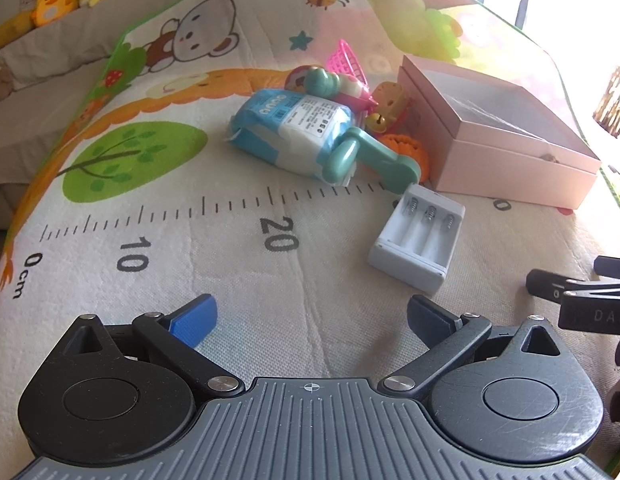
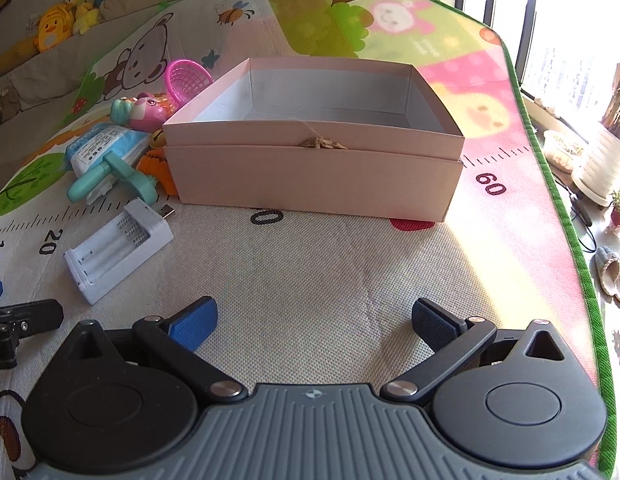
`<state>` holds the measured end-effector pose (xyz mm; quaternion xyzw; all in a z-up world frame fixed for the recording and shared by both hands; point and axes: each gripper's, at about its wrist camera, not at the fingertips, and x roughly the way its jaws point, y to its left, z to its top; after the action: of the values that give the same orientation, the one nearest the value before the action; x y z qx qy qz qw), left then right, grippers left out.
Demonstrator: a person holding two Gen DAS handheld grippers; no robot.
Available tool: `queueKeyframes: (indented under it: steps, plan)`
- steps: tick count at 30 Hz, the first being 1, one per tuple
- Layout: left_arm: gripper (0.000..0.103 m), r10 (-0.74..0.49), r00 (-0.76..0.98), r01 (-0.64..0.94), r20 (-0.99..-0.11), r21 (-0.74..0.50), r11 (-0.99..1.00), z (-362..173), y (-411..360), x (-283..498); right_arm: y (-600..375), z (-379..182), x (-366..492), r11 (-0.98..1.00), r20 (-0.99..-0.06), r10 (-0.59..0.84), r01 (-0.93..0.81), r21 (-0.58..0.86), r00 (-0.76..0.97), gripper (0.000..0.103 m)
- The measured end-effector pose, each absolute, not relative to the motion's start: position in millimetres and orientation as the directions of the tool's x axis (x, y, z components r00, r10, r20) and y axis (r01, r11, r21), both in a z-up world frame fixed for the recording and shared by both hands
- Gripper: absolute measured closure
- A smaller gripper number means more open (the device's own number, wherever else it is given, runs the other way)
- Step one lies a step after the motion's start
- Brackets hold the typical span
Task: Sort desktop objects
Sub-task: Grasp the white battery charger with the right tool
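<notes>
Both hand-held grippers, left [image 1: 310,318] and right [image 2: 313,320], hovering agape, empty; battery charger [image 1: 417,238] looking light, rigid, slick; pinching its long sides.

a pink cardboard box [image 2: 313,176] is set open-topped on the mat, nested in its lid, its grey interior bare. a white battery charger [image 2: 118,250] is laid flat, slots up, near the box's left corner. a blue-and-white tissue pack [image 1: 286,136] is placed beyond, with a teal toy [image 1: 365,156] leaning on it. a pink basket [image 2: 188,80], a pink round toy [image 2: 150,114] and orange toys [image 1: 405,148] are piled beside the box.
</notes>
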<state>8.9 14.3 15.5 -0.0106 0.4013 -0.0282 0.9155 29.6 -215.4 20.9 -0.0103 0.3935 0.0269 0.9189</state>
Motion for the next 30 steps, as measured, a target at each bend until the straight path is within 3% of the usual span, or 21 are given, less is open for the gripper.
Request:
queueKeyframes:
  steps: [3, 7, 15, 19, 20, 21, 22, 30]
  plan:
    - [0.000, -0.033, 0.693, 0.043, -0.720, -0.004, 0.999, 17, 17, 11, -217, 22, 26, 0.994, -0.725, 0.081, -0.105, 0.011, 0.684, 0.000]
    - [0.000, -0.008, 0.737, 0.017, -0.676, 0.007, 1.000, 24, 33, 11, -204, 32, 27, 0.943, -0.710, 0.290, -0.318, 0.098, 0.641, 0.000]
    - [0.000, 0.055, 0.778, -0.081, -0.626, -0.014, 0.997, 43, 72, 19, -125, 35, 56, 0.810, -0.706, 0.389, -0.584, -0.043, 0.591, 0.000]
    - [0.000, 0.043, 0.777, -0.059, -0.629, -0.004, 0.998, 44, 68, 22, -114, 31, 72, 0.800, -0.705, 0.413, -0.599, -0.021, 0.576, 0.000]
    - [0.000, 0.038, 0.775, -0.050, -0.630, -0.001, 0.999, 44, 66, 23, -115, 32, 71, 0.805, -0.701, 0.413, -0.593, -0.018, 0.581, 0.004]
    - [0.000, 0.030, 0.775, -0.039, -0.631, 0.001, 0.999, 43, 63, 24, -118, 33, 70, 0.808, -0.701, 0.414, -0.589, -0.012, 0.581, 0.016]
    - [0.000, 0.020, 0.775, -0.025, -0.632, 0.001, 1.000, 42, 60, 25, -121, 34, 68, 0.809, -0.701, 0.416, -0.588, -0.005, 0.579, 0.022]
    - [0.000, -0.058, 0.758, 0.086, -0.650, 0.011, 0.996, 29, 19, 40, -188, 38, 17, 0.918, -0.668, 0.303, -0.396, 0.014, 0.680, 0.023]
